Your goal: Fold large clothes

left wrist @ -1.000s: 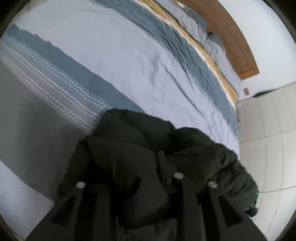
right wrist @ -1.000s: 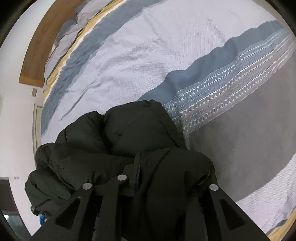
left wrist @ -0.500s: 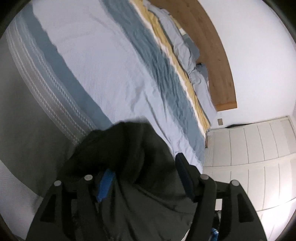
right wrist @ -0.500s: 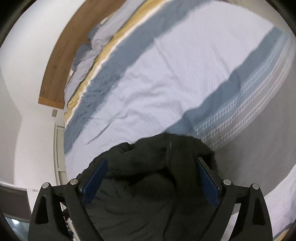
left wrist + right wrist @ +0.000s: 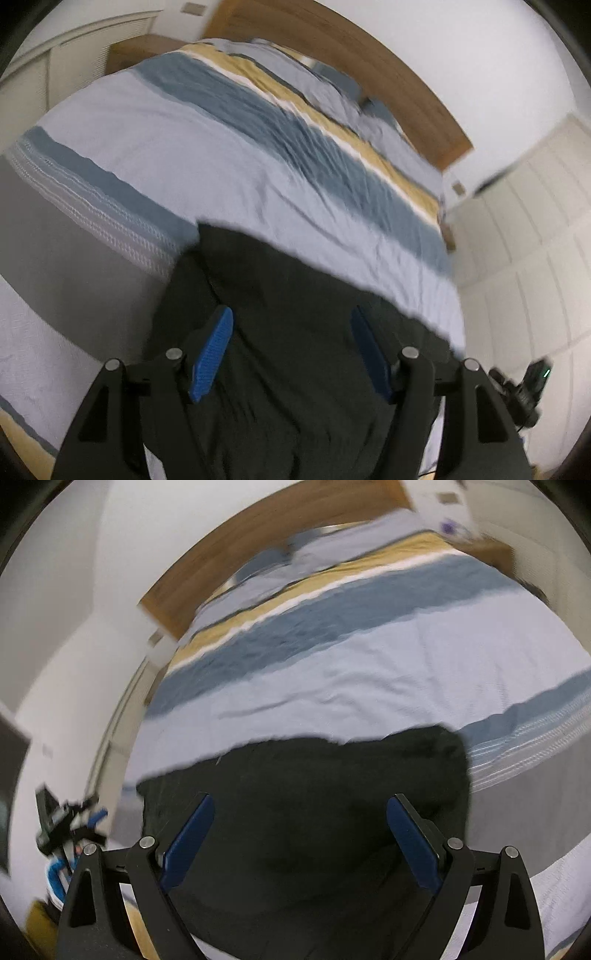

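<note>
Both released: my left gripper (image 5: 291,347) and right gripper (image 5: 299,834) have just opened, clear above the bulky black padded jacket (image 5: 306,794) on the striped blue bed (image 5: 369,679). Fold placed, I judge; next, re-grasp an edge.

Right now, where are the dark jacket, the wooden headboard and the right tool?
dark jacket (image 5: 314,794), right wrist view, middle of its flat top.
wooden headboard (image 5: 369,62), left wrist view, middle of the board.
right tool (image 5: 299,834), right wrist view, midway between its open blue pads.
</note>
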Demonstrator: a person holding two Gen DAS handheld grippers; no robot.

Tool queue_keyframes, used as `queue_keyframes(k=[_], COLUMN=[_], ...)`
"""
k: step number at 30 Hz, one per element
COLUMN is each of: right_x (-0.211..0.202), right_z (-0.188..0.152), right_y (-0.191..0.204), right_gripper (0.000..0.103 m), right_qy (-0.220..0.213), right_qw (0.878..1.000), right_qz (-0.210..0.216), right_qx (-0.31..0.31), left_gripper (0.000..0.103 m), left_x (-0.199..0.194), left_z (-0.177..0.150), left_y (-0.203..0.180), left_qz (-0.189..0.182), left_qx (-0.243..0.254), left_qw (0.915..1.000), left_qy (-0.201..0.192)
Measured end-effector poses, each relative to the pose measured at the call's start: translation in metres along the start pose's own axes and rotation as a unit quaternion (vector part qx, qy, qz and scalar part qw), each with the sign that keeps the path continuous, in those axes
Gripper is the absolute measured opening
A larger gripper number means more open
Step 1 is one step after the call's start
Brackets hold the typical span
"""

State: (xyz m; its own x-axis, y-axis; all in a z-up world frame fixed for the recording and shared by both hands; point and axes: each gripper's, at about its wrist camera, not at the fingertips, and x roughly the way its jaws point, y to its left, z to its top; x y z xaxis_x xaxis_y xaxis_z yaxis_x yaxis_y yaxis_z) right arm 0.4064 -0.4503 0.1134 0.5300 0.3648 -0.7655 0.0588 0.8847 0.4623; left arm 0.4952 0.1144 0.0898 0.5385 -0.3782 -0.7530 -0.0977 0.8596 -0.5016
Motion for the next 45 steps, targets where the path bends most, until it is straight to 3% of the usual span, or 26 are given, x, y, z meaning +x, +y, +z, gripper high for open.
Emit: queue_keyframes(k=[6,10,13,17,27,33,45], right_x=[0.023,0.039,0.06,0.095,0.157,0.2,0.272], right_z=[-0.067,-0.097,-0.108,-0.097,-0.02,0.019,0.039], right_y=[0.061,0.077,0.08,0.076,0.069,0.049,0.018], right_gripper=[0.093,0.093,0.093,0.093,0.093,0.093,0.101], right_qy=[0.015,0.024,0.034,0.047,0.038,0.06,0.104], right_qw=[0.996,0.994,0.992,0.989,0.989,0.991,0.987], right_qz=[0.011,0.017,0.003,-0.025,-0.056,-0.07,-0.095], right_qx=[-0.09,-0.105,-0.125,-0.136,-0.132,-0.099,-0.072], left_gripper=[0.065,0.065,0.065,0.065,0.067,0.071,0.082], left_x=[0.028,0.047,0.072,0.107,0.19,0.238,0.306], left_z=[-0.082,-0.114,-0.125,-0.112,-0.042,-0.005,0.006], left_y=[-0.04,-0.063,-0.08,-0.094,-0.127,-0.118,-0.101], left_qz=[-0.006,-0.008,0.011,0.04,0.092,0.105,0.123], left_qx=[0.064,0.104,0.151,0.188,0.24,0.218,0.195], left_qw=[0.9973,0.9933,0.9869,0.9798,0.9649,0.9674,0.9673], left_qy=[0.034,0.049,0.057,0.056,0.054,0.076,0.107])
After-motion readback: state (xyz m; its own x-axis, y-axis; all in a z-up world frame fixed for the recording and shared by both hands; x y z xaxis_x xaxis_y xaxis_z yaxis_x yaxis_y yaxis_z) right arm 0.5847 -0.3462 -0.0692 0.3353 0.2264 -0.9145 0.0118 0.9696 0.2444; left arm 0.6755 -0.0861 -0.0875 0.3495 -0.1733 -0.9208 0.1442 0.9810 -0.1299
